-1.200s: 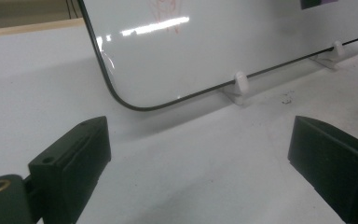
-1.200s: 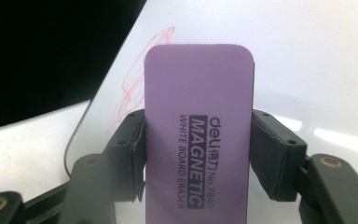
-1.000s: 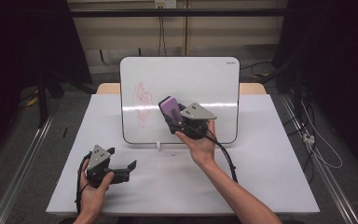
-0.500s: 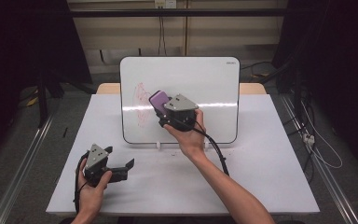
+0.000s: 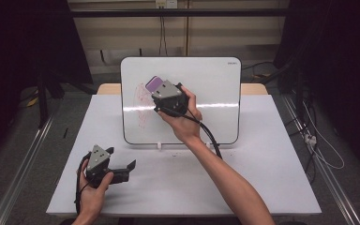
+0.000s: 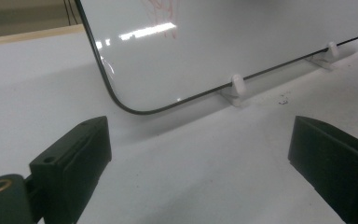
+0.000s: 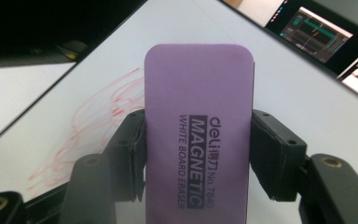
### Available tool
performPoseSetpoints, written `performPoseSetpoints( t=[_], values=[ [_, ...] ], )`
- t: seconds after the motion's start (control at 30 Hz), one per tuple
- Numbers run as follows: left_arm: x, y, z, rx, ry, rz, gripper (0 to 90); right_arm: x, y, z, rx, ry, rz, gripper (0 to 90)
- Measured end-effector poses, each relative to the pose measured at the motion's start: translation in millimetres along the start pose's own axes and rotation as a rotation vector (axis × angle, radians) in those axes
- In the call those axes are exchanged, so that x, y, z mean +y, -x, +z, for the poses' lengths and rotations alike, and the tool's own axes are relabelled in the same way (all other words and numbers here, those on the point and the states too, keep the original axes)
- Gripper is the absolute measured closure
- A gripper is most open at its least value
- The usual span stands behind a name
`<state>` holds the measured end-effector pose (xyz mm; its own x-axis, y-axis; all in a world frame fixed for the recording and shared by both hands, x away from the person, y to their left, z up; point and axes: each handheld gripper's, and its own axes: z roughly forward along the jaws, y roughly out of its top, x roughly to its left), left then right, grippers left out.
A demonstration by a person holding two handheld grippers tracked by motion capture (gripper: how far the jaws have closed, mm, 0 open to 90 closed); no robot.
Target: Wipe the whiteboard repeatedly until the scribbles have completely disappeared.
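A: Start with the high view. What is the right claw doing?

B: It is raised in front of the upright whiteboard, clenched on a purple eraser. The eraser sticks out past the claw toward the board's upper left area, just right of the red scribble. Whether it touches the board I cannot tell from here.

A: And the left claw?

B: It rests low over the white desk, near the front left corner, well apart from the board. It is released, its 2 jaws spread with nothing between them. The left hand grips its body.

A: Left gripper view next.

B: The left claw is wide open, 1 jaw at each lower corner, bare desk between. Ahead stands the whiteboard on 2 small white feet; a bit of the red scribble shows near the top edge.

A: Right gripper view?

B: The right claw pinches the eraser by its 2 long sides, both pads pressed against it. The eraser stands up between the jaws, its printed face toward the camera, reading "deli MAGNETIC WHITE BOARD ERASER". Behind it is the whiteboard, with the red scribble to the eraser's left, running down beside the left jaw.
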<state>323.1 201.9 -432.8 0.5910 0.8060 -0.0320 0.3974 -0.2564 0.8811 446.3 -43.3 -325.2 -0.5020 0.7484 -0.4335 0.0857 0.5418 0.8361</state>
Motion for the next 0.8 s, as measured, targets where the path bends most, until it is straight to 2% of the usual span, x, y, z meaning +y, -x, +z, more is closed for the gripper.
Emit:
performPoseSetpoints(
  t=[0.1,0.17,0.23,0.3,0.37,0.43,0.5,0.6,0.7,0.8],
  values=[
    [0.3,1.0,0.0,0.001,0.001,0.01,5.6,10.4,-6.3,7.7,-0.02,-0.022,-0.081,41.8],
    [0.8,2.4,-1.6,0.031,0.013,0.041,5.7,16.9,-11.5,13.7,-0.041,-0.036,-0.131,41.8],
    [1.6,2.8,-2.4,0.028,0.014,0.054,5.5,21.2,-15.1,20.4,-0.061,-0.065,-0.184,41.8],
    [1.3,2.6,-2.2,0.017,0.011,0.044,5.3,22.0,-17.5,28.1,-0.064,-0.086,-0.174,41.8],
    [0.7,3.2,-1.4,0.018,0.011,0.038,5.3,20.5,-21.4,35.0,-0.089,-0.086,-0.213,41.8],
    [0.7,3.5,-1.9,0.028,0.005,0.064,5.2,19.6,-24.9,39.7,-0.097,-0.095,-0.232,41.8],
    [1.0,4.0,-1.7,0.017,0.004,0.066,5.1,18.7,-27.5,43.6,-0.107,-0.095,-0.249,41.8],
    [0.5,2.5,-0.3,-0.006,0.003,0.031,5.1,16.8,-29.5,47.7,-0.114,-0.095,-0.251,41.8],
    [-0.9,-0.2,0.4,0.001,-0.006,0.014,5.2,15.1,-30.7,49.8,-0.118,-0.095,-0.275,41.8],
    [-1.4,-1.9,0.9,0.001,-0.011,0.001,5.2,14.6,-33.7,49.9,-0.124,-0.098,-0.28,41.8]
  ],
)
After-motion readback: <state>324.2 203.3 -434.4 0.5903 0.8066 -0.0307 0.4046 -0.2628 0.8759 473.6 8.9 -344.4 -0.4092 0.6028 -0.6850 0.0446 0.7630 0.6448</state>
